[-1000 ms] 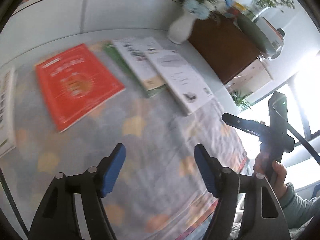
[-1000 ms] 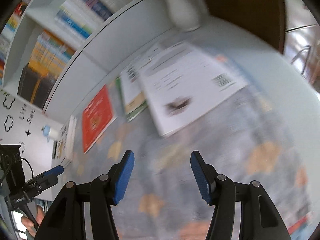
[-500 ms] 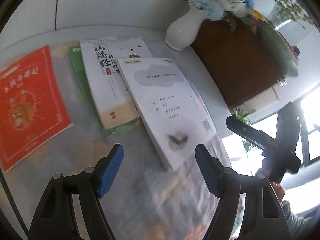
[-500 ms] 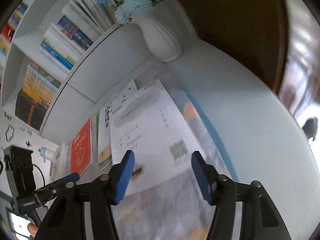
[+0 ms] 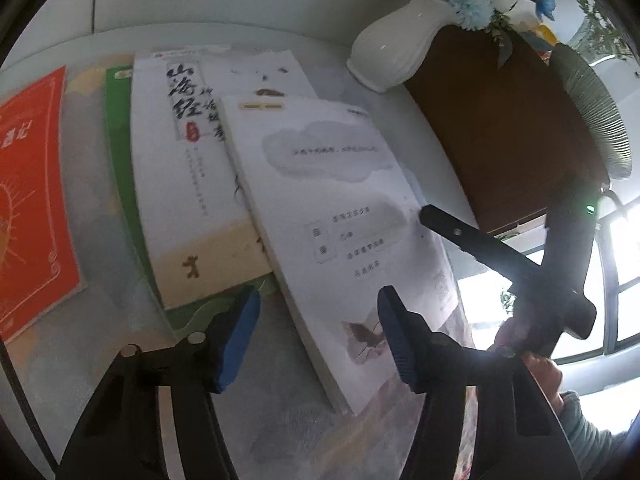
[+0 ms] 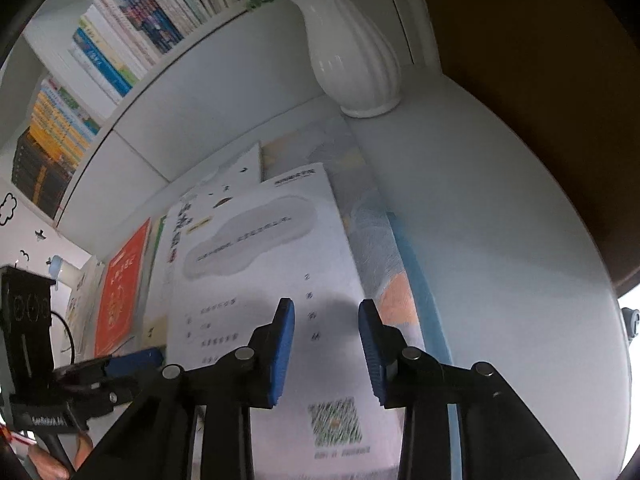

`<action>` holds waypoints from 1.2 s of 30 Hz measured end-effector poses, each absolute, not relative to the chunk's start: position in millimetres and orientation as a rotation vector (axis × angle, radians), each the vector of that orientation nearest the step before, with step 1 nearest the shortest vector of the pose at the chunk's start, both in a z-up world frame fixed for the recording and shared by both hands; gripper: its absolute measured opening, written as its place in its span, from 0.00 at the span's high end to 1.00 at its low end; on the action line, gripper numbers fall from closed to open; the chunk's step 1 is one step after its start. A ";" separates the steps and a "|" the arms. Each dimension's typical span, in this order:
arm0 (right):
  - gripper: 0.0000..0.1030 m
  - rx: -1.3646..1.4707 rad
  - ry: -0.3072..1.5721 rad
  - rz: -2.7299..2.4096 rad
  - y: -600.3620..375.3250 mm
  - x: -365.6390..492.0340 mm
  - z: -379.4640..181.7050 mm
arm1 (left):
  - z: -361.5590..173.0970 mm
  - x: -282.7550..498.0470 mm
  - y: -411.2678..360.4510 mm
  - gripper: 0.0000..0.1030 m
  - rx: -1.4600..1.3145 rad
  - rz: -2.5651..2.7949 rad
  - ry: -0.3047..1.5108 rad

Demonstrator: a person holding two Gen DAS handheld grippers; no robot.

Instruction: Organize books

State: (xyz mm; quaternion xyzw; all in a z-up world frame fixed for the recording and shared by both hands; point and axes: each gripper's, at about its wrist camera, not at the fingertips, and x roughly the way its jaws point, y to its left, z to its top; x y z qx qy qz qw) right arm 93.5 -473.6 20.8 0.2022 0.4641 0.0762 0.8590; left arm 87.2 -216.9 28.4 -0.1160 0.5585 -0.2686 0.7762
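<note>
Books lie spread on a patterned cloth (image 5: 120, 360) over a pale table (image 6: 500, 240), and both pairs of tongs hang above the whitest one. Left gripper (image 5: 316, 340) stands with its blue pads (image 5: 240, 336) apart; its jaws have just been closing, and the near corner of the white book (image 5: 340, 220) lies below and between them, with no pad seen pressing on it. That book slants away from the left tongs toward a white vase (image 5: 396, 44) far ahead and to their right. Just left of the left pad sits a cream-and-white book (image 5: 180, 184) with large black brush lettering, lying on a green book (image 5: 120, 160) whose edge peeps out beneath it; the white book overlaps the cream one's right side. Farther left of the tongs, apart from that pile, lies a red book (image 5: 28, 200).

Right gripper (image 6: 326, 344) hovers over the white book's right half, its jaws narrowly apart after just closing in, nothing gripped; the cover and its printed square code show beneath and between the pads. In the left view its dark finger reaches over the book's right edge, with the person's hand (image 5: 544, 372) on the handle. Beyond the right tongs, up and to the left, shelves (image 6: 120, 60) hold rows of upright books
</note>
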 end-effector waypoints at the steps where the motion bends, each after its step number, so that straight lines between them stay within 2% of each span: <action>1: 0.68 0.424 0.969 0.146 -474.9 96.3 19.0 | 28.0 88.2 -218.0 0.45 -0.250 -0.586 1.210; 12: 0.66 0.497 1.035 0.210 -471.4 85.4 10.7 | 24.9 69.9 -212.8 0.45 -0.208 -0.601 1.239; 19: 0.65 0.559 1.107 0.295 -443.0 7.1 5.3 | 16.1 -12.3 -178.5 0.45 -0.127 -0.620 1.331; 24: 0.64 0.493 1.197 0.420 -417.1 -42.5 4.1 | 12.3 -50.8 -152.9 0.45 -0.149 -0.599 1.361; 29: 0.66 0.556 1.161 0.381 -423.5 -47.1 -1.6 | 7.1 -52.3 -153.7 0.44 -0.190 -0.588 1.349; 32: 0.61 0.637 1.151 0.386 -422.4 -42.3 -4.7 | 9.7 -53.7 -161.1 0.40 -0.177 -0.579 1.332; 36: 0.60 0.773 1.104 0.405 -432.3 -47.9 -0.6 | 10.7 -54.5 -153.4 0.40 -0.204 -0.593 1.312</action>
